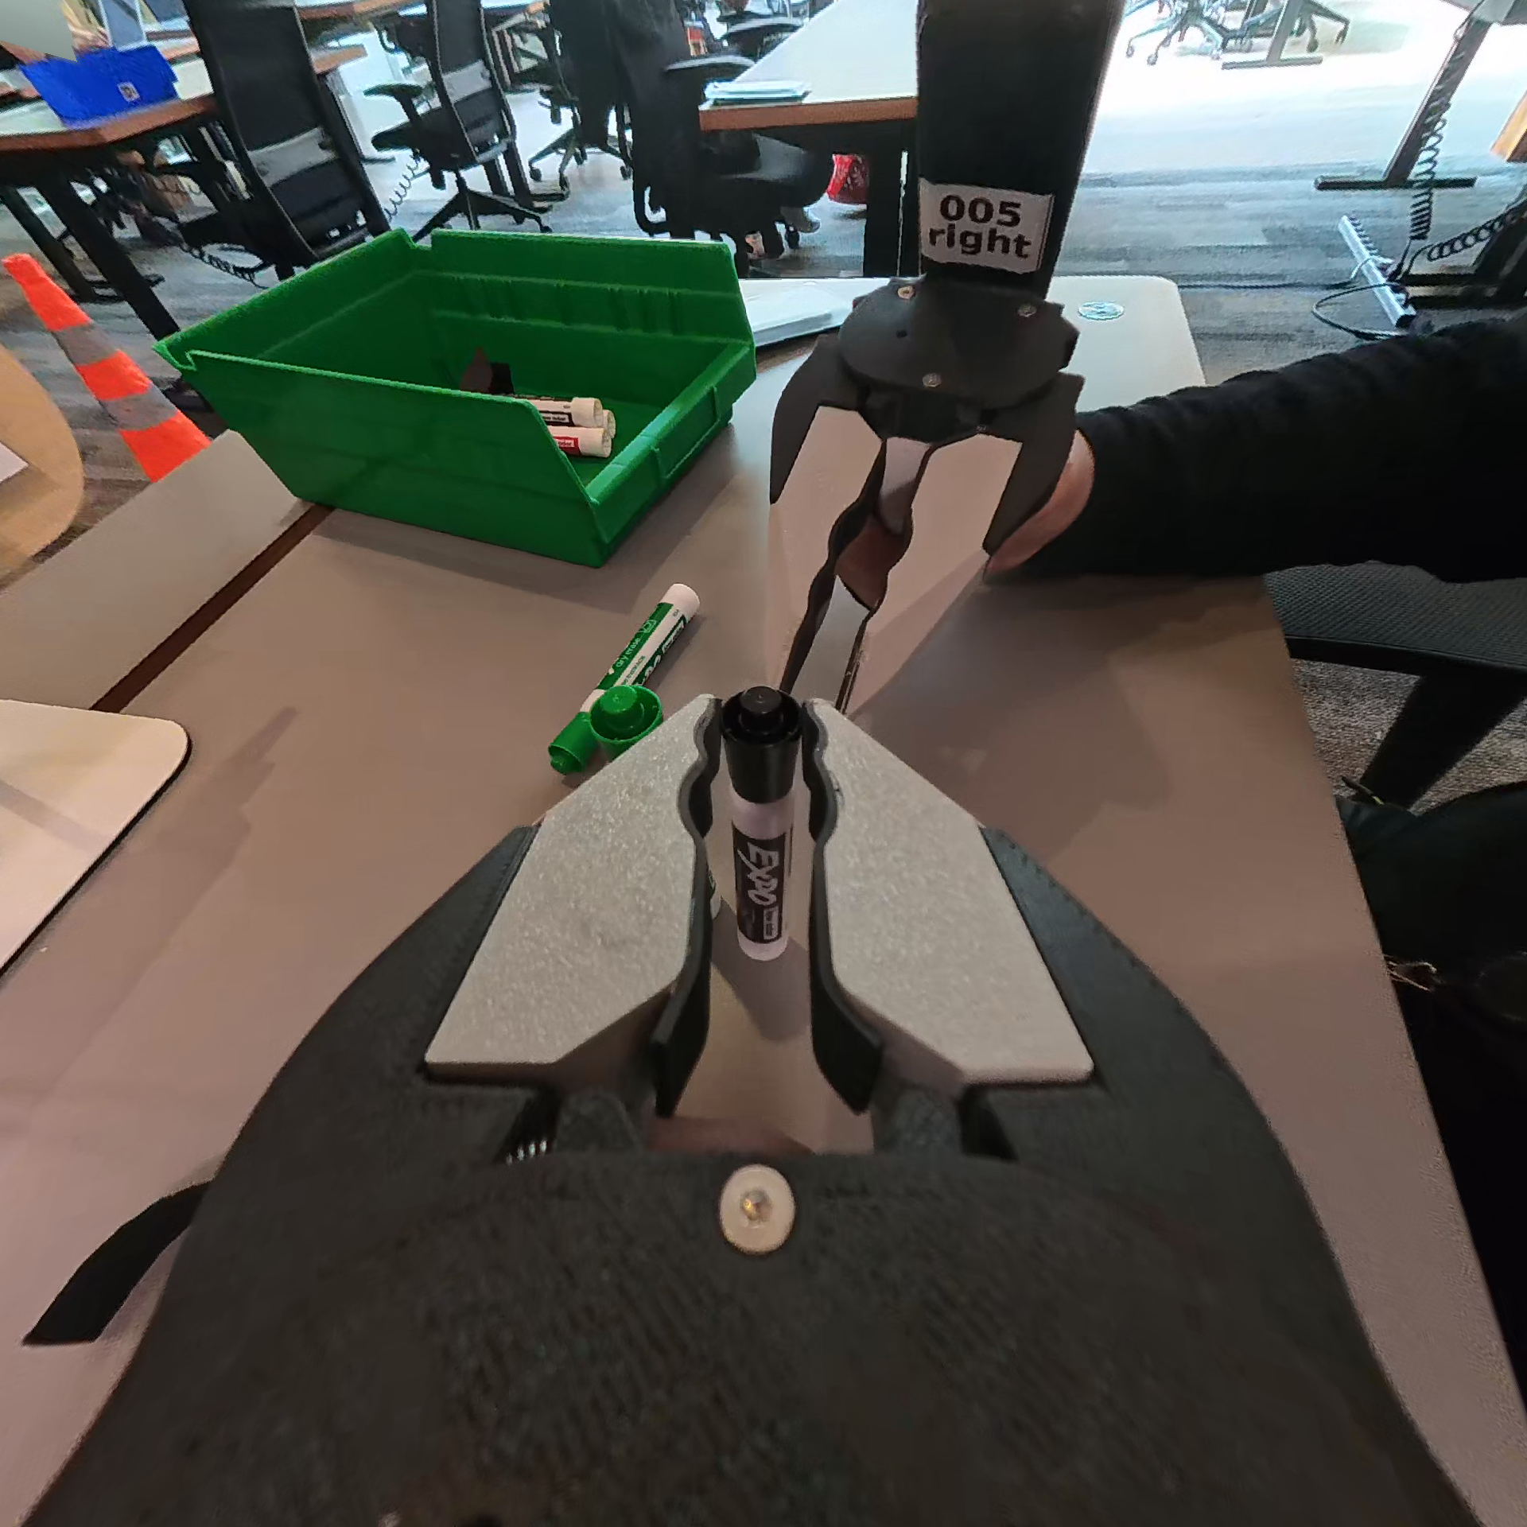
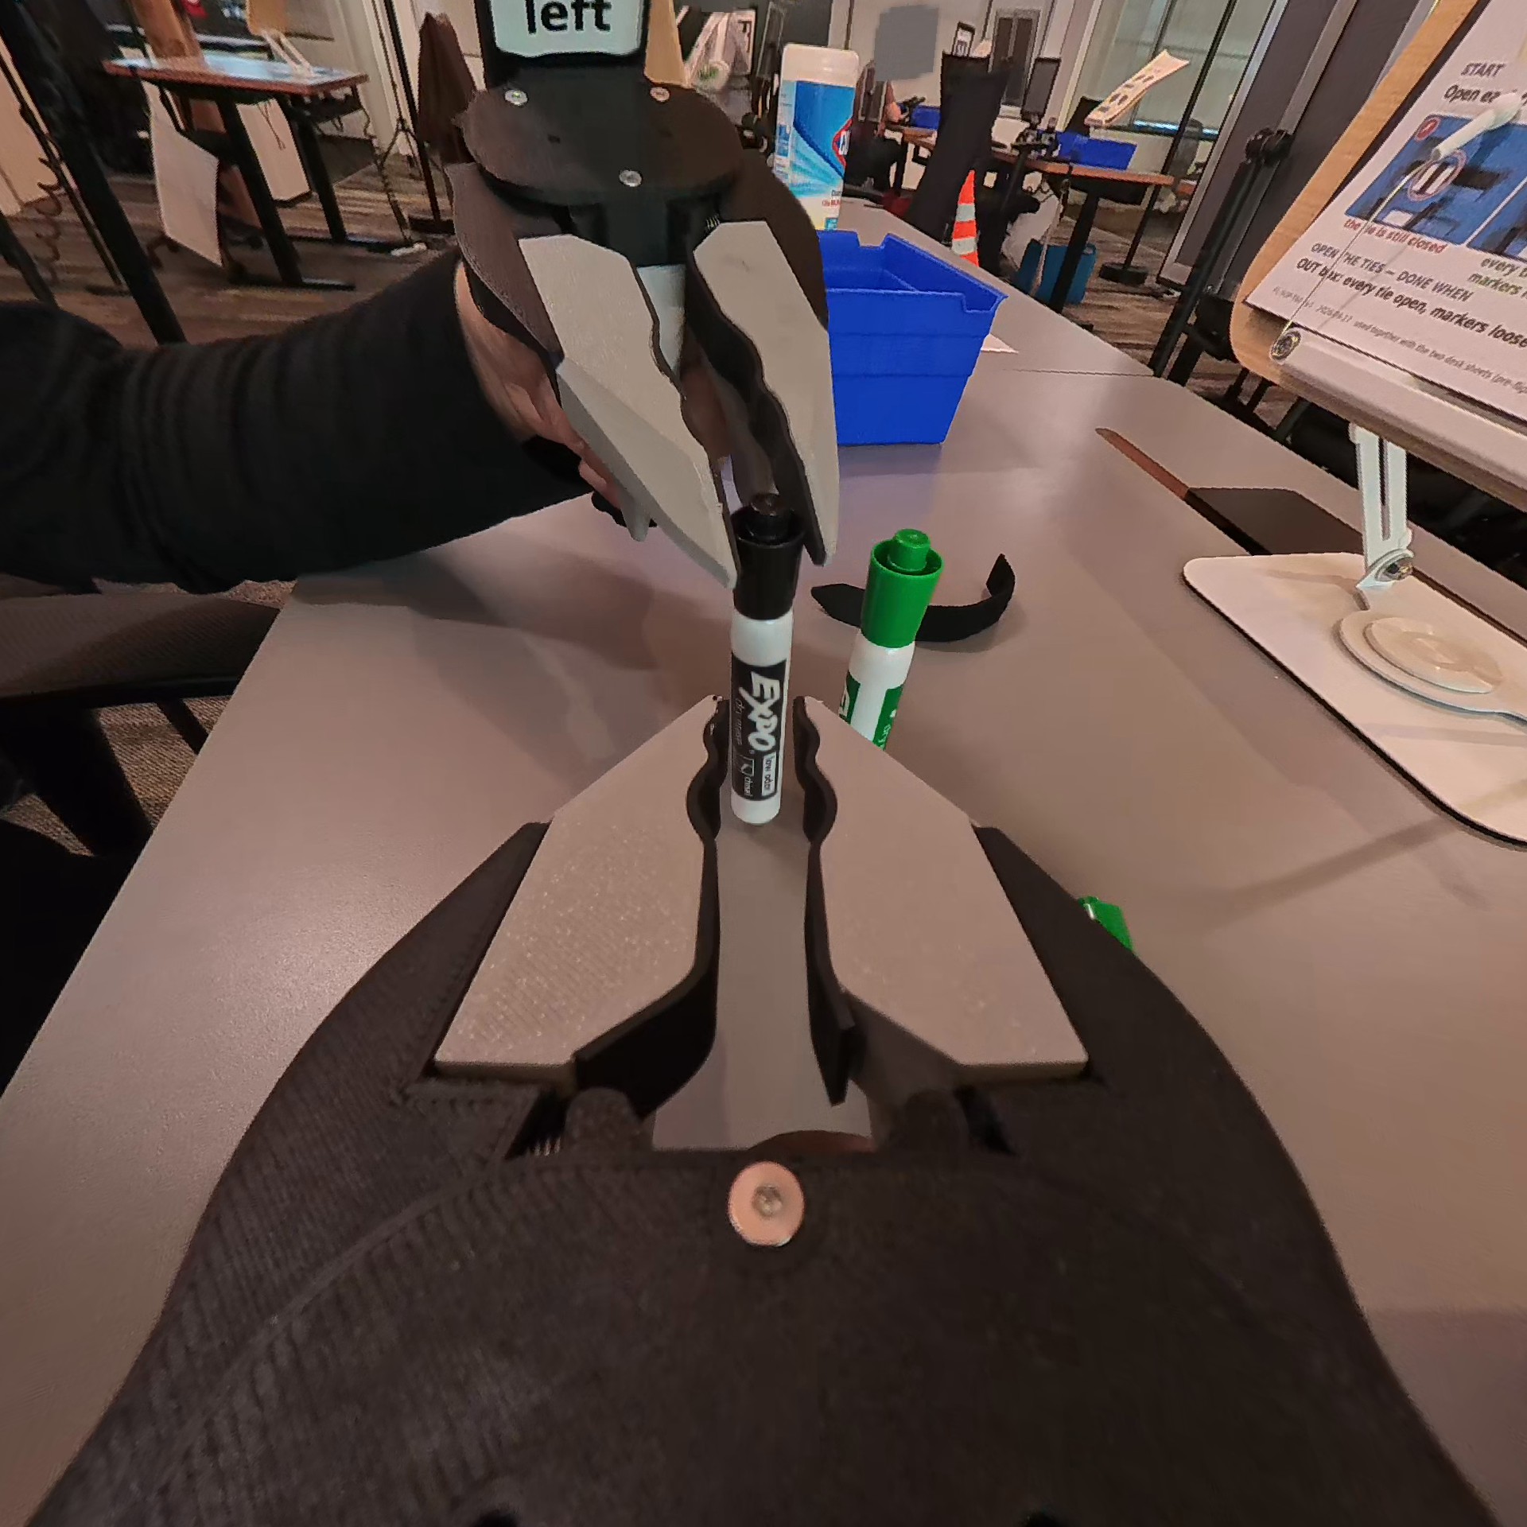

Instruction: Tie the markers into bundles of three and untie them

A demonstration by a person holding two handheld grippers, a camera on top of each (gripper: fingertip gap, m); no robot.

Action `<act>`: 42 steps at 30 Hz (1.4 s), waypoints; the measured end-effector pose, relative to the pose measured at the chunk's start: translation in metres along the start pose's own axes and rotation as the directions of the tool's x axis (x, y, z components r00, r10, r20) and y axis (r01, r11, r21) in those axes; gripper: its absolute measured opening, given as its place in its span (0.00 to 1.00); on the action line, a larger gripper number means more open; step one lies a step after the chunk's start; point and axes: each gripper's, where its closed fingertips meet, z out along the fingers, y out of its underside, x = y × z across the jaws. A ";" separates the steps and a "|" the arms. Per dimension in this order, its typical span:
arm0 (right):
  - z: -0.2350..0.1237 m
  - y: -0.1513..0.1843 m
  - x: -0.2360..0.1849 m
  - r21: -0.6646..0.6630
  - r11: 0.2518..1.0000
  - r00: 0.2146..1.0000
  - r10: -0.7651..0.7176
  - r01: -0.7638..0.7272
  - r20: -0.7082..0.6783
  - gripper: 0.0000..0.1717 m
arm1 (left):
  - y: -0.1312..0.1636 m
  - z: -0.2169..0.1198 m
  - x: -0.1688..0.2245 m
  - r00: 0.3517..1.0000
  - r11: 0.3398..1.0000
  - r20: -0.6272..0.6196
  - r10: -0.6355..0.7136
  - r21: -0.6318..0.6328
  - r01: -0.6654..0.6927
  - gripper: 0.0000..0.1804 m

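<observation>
**Holding a black marker by its cap over the table**

The left claw (image 1: 760,715) is closed on the black marker (image 2: 758,661), both pads pressed against the black cap. The marker hangs nearly upright from that grip, with its white lower end down toward the grey table (image 2: 413,744).

The right claw (image 2: 756,719) faces it from the other side. Its fingers stand narrow and hold nothing. In the right wrist view the marker's lower end shows between them, with a gap on the right-hand side. The table shows through between its tips in the left wrist view.

A green marker (image 2: 892,636) lies just beside the black one, and a second green cap (image 1: 628,719) shows close against it. A black strap (image 2: 967,616) lies loose and curled behind them.

Farther back on the table, a green bin (image 1: 397,463) holds a few more markers (image 1: 574,421). A blue bin (image 2: 901,363) stands well apart on the other side.
</observation>
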 end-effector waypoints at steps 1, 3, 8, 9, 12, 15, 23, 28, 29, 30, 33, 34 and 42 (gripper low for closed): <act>0.000 0.000 0.000 -0.001 1.000 1.000 -0.001 0.001 0.001 0.06 | 0.001 0.001 0.000 1.000 1.000 -0.002 -0.003 -0.002 0.003 0.09; 0.000 0.000 0.000 -0.004 1.000 1.000 -0.003 0.003 0.001 0.06 | 0.002 0.004 0.001 1.000 1.000 -0.005 0.000 -0.002 0.000 0.09; 0.000 0.001 0.000 -0.007 1.000 1.000 -0.003 0.003 0.000 0.06 | 0.006 0.007 0.000 1.000 1.000 0.012 0.019 -0.015 -0.019 0.09; 0.000 0.001 -0.001 -0.006 1.000 1.000 -0.004 0.004 0.001 0.06 | 0.006 0.007 0.000 1.000 1.000 0.012 0.018 -0.012 -0.017 0.09; -0.001 0.000 -0.001 -0.005 1.000 1.000 -0.006 0.006 0.001 0.06 | 0.006 0.007 -0.001 1.000 1.000 0.019 0.021 -0.015 -0.021 0.09; 0.000 0.000 -0.001 -0.007 1.000 1.000 -0.005 0.005 0.003 0.06 | 0.006 0.007 -0.002 1.000 1.000 0.021 0.020 -0.014 -0.019 0.09; 0.000 0.001 -0.002 -0.011 1.000 1.000 -0.009 0.009 0.006 0.06 | 0.006 0.008 -0.003 0.999 1.000 0.028 0.019 -0.006 -0.018 0.09; 0.000 0.001 -0.003 -0.012 1.000 1.000 -0.010 0.010 0.009 0.06 | 0.005 0.010 0.000 1.000 1.000 0.022 0.020 -0.004 -0.019 0.09; 0.000 0.001 -0.003 -0.012 1.000 1.000 -0.010 0.010 0.008 0.06 | 0.005 0.010 0.000 1.000 1.000 0.023 0.022 -0.003 -0.022 0.09; 0.000 0.001 -0.003 -0.013 1.000 1.000 -0.010 0.010 0.008 0.06 | 0.005 0.010 0.000 0.999 1.000 0.023 0.023 -0.003 -0.023 0.09; 0.001 0.001 -0.003 -0.015 1.000 1.000 -0.010 0.010 0.008 0.06 | 0.005 0.010 0.000 0.999 1.000 0.026 0.023 -0.003 -0.023 0.09; 0.001 0.001 -0.003 -0.015 1.000 1.000 -0.010 0.010 0.009 0.06 | 0.005 0.010 0.000 0.999 1.000 0.027 0.022 -0.002 -0.022 0.09; 0.001 0.002 -0.004 -0.017 1.000 1.000 -0.012 0.012 0.011 0.06 | 0.005 0.010 -0.002 0.999 1.000 0.035 0.019 -0.001 -0.019 0.09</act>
